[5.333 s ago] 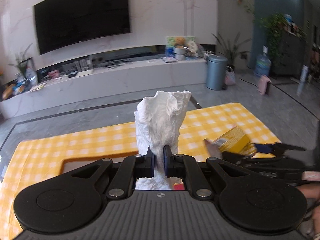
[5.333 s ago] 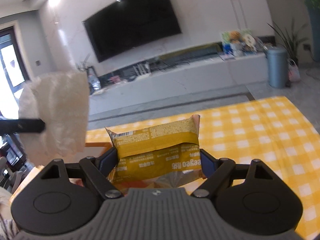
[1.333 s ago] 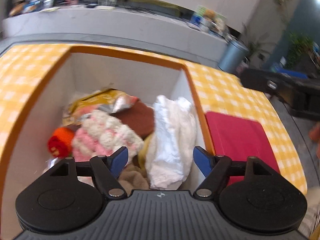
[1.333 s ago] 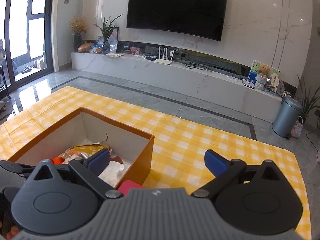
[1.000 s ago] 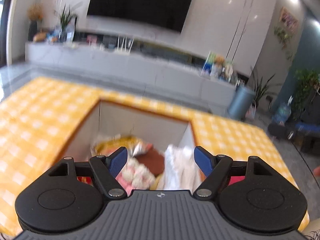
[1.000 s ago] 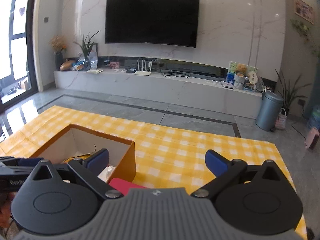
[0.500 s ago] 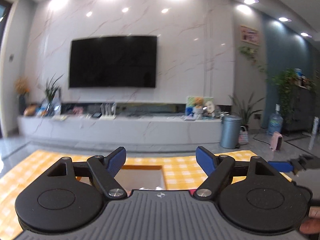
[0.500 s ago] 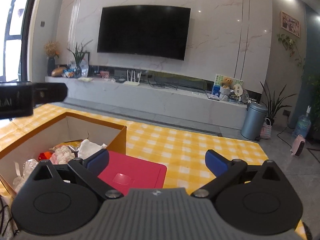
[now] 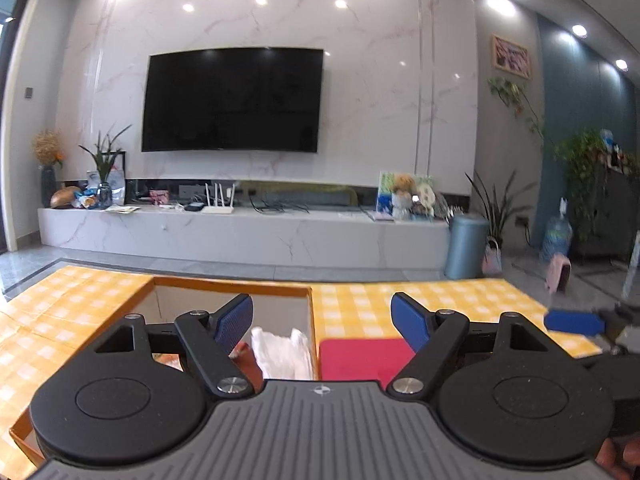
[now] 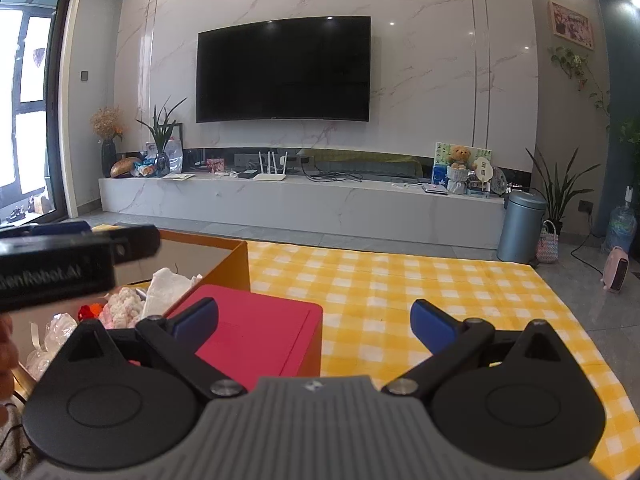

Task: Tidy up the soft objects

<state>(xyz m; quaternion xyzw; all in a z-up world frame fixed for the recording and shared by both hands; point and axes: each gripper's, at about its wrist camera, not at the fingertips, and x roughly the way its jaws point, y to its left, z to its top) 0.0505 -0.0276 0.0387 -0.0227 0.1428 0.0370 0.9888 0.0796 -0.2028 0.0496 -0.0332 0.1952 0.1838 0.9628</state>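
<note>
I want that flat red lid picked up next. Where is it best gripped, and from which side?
Best take the red lid by its free right edge, coming from the right over the checked cloth. It lies flat, and its left edge sits beside the orange box, leaving little room there.

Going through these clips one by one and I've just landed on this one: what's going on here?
A person is tidying soft things into an open orange cardboard box on a table under a yellow checked cloth. The box already holds a crumpled white tissue, a pink and white knitted piece and other soft items. A flat red lid lies beside it. The left gripper and the right gripper are both open and hold nothing; the left's jaws are closing slightly.
</note>
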